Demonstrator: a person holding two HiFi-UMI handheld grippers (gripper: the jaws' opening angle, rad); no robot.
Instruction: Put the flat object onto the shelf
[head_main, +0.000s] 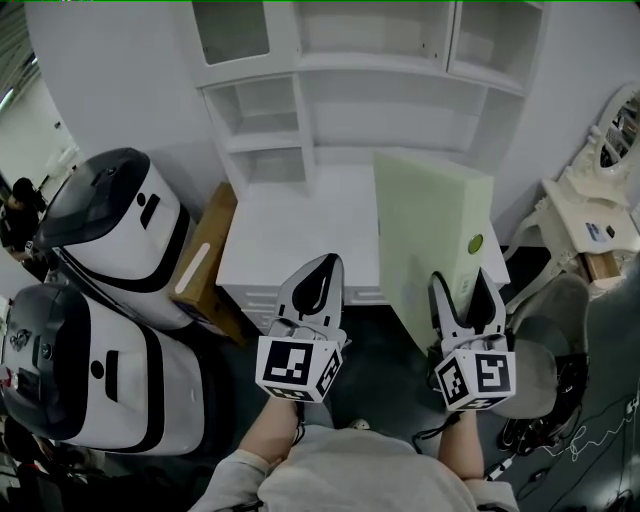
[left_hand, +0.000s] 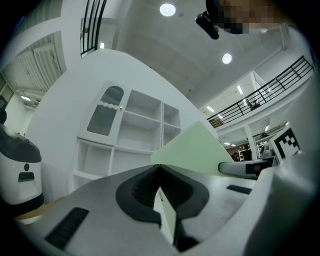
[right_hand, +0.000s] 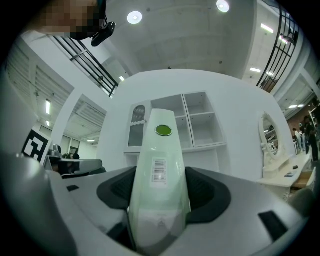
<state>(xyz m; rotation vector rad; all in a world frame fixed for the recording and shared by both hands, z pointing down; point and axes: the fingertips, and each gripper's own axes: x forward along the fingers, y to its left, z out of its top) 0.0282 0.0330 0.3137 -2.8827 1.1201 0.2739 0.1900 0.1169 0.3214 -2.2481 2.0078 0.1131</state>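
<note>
Right tool (head_main: 468, 300) clamps the green folder (head_main: 432, 235).

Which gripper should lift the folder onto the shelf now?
Right. The right gripper is clamped on the spine of the folder, facing the shelf. The left gripper is shut, empty, off to the side.

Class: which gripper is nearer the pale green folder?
Right. The right gripper has its jaws shut on the near edge of the pale green folder. The left gripper hangs apart to its left, jaws together.
</note>
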